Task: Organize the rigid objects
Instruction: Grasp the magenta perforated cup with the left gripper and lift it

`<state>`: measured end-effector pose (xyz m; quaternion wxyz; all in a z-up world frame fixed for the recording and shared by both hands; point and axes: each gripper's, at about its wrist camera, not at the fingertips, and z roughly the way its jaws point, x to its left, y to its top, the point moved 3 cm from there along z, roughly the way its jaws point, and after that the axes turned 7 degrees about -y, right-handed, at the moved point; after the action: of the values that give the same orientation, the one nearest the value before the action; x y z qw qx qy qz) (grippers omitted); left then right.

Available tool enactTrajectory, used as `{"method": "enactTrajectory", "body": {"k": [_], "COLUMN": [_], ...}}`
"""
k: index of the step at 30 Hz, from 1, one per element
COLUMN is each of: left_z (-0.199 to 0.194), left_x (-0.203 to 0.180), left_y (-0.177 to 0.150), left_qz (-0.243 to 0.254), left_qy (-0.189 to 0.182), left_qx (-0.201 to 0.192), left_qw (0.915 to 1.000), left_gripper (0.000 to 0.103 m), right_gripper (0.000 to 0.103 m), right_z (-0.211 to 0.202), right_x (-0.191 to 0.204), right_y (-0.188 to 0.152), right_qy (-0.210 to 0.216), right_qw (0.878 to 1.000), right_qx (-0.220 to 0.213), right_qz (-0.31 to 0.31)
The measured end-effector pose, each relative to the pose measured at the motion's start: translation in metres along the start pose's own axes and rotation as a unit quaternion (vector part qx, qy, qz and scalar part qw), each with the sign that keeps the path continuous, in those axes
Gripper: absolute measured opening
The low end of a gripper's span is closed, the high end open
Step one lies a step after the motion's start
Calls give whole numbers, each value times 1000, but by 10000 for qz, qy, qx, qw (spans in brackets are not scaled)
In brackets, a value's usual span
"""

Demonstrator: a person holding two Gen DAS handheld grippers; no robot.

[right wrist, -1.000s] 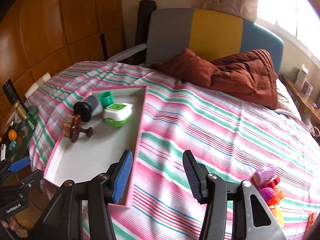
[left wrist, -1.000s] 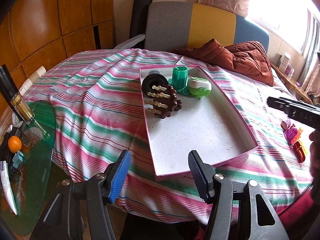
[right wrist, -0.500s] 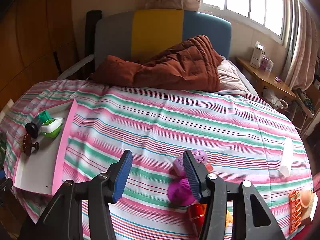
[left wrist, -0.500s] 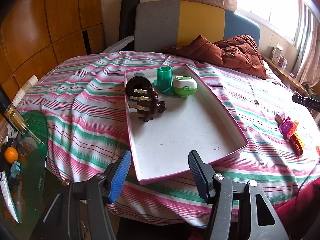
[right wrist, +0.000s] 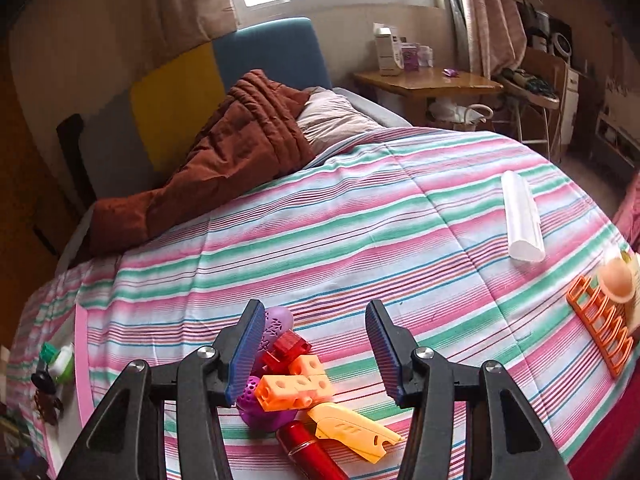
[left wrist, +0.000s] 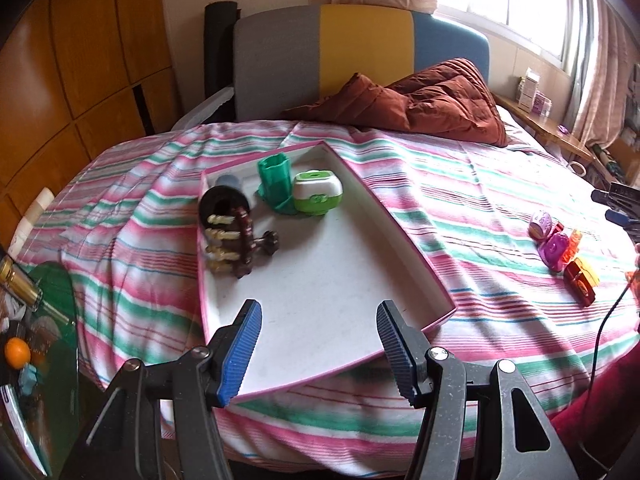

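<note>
Surroundings: striped bedspread (right wrist: 360,216) over the bed, brown quilt (right wrist: 216,164) bunched at the headboard, wooden side table (right wrist: 428,82) by the window, glass table (left wrist: 44,360) with an orange (left wrist: 17,353) off the bed's left edge.
Tray: one white tray with a pink rim (left wrist: 400,232) lies on the bedspread, long axis running from near the left gripper toward the headboard.
Tray contents: four things at its far end: dark wooden brush (left wrist: 236,242), black cylinder (left wrist: 224,200), green cup (left wrist: 274,178), green-and-white box (left wrist: 318,192).
Toy pile: just under the right gripper: two purple pieces, a red block (right wrist: 286,350), an orange block (right wrist: 294,384), a yellow piece (right wrist: 352,430), a red tube (right wrist: 308,456) pointing toward the camera.
Further right: one white roll (right wrist: 522,216), long axis running away from the camera; one orange rack (right wrist: 600,324); a peach ball (right wrist: 616,278).
Left gripper (left wrist: 318,350): jaws wide open, empty, over the tray's near edge.
Right gripper (right wrist: 316,354): jaws wide open, gripping nothing; the left finger stands in front of the purple pieces, so contact there cannot be told.
</note>
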<state>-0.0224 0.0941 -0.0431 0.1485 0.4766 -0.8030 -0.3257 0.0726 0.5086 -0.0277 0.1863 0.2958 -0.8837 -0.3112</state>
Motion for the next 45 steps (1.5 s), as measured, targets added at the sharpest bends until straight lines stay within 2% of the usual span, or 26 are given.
{"method": "enactTrajectory", "body": {"k": [13,18,22,31,36,39,45], "left_z": [24,42,49,77,86,95,116], "left_x": [-64,-82,-106,-161,-196,-213,-251], "left_y": [28,35,38,39,38,43,47], "left_qz": [616,629,846,1259,1682,1744,2085], "left_qy": [-402,-622,-836,-1408,-1762,-1977,-2224], "left_qx": [62,280,292,614,655,679,775], "left_qw": [9973,9957,9925,9801,9677,9622,9492], "left_gripper": [61,61,61,60,54,50,50], "right_gripper": [53,53,53,53,53,53,53], "right_z": [9,11,12,20,23,23,25], "right_x": [-37,-42,-41,-41,-36,-34,-34], "right_y": [1,-1,0,-3,-5,-6,-6], "right_qy": [183,200,245,437,467,462,483], "right_qw": [9940,9921,9919,9889,9893,9897,9893], "right_qx": [338,453,469,708,793,814,851], "right_qz": [1028,1150,1156,1232,1133,1082,1084]}}
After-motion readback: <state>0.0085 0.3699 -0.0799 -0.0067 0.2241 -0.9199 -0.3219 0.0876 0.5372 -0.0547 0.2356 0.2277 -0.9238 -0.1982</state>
